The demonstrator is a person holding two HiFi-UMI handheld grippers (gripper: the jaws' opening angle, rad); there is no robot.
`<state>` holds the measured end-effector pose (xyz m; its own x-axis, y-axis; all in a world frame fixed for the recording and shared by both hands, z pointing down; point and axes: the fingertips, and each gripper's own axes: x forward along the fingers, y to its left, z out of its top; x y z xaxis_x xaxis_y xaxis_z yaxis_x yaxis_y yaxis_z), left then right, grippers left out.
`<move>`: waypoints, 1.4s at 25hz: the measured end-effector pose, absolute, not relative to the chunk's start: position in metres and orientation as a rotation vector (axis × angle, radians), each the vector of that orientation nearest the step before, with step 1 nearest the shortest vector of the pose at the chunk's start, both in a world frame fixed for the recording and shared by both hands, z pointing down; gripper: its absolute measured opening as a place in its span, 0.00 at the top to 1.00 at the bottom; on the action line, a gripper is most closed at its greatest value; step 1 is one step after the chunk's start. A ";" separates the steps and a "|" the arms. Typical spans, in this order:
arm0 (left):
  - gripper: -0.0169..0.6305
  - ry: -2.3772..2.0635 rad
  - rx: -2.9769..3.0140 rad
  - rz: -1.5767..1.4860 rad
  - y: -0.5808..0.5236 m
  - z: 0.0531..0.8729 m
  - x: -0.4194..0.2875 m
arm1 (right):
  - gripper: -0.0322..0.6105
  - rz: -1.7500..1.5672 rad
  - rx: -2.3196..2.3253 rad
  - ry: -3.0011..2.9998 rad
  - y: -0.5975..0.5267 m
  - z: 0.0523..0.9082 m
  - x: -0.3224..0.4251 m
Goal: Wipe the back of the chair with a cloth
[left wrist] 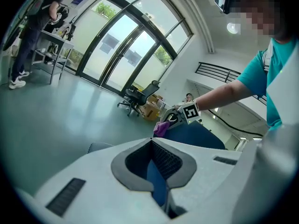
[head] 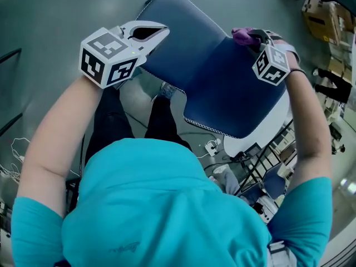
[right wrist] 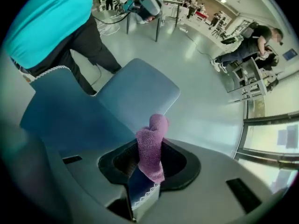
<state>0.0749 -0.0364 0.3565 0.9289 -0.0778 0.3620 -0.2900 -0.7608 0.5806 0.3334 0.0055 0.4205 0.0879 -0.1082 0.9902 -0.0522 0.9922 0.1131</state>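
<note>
A dark blue chair [head: 211,77] with white stitched edging is tilted in front of me. My left gripper [head: 164,33] is shut on the chair's left edge; blue fabric [left wrist: 156,183] shows between its jaws. My right gripper [head: 250,36] is shut on a purple cloth [head: 242,36] at the top edge of the chair back. In the right gripper view the cloth [right wrist: 152,148] sticks up out of the jaws over the stitched edge, with the chair [right wrist: 117,106] beyond. The left gripper view shows the cloth [left wrist: 162,127] and the right gripper [left wrist: 175,118] across the chair.
Grey floor lies all round. Cables [head: 16,154] trail at the left, and a wire rack [head: 267,160] stands under the chair at the right. Cardboard boxes [head: 322,15] sit at the far right. An office chair [left wrist: 138,97] and people at tables [right wrist: 252,45] are farther off.
</note>
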 end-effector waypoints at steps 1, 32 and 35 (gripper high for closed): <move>0.98 -0.255 2.414 0.421 -0.037 0.363 0.075 | 0.77 -0.067 0.105 -1.460 0.003 0.430 0.337; 0.98 -0.151 2.388 0.347 -0.028 0.400 0.116 | 0.77 -0.002 -0.040 -1.212 0.041 0.478 0.385; 0.98 -0.147 2.389 0.347 -0.028 0.400 0.116 | 0.77 0.022 -0.055 -1.195 0.047 0.479 0.384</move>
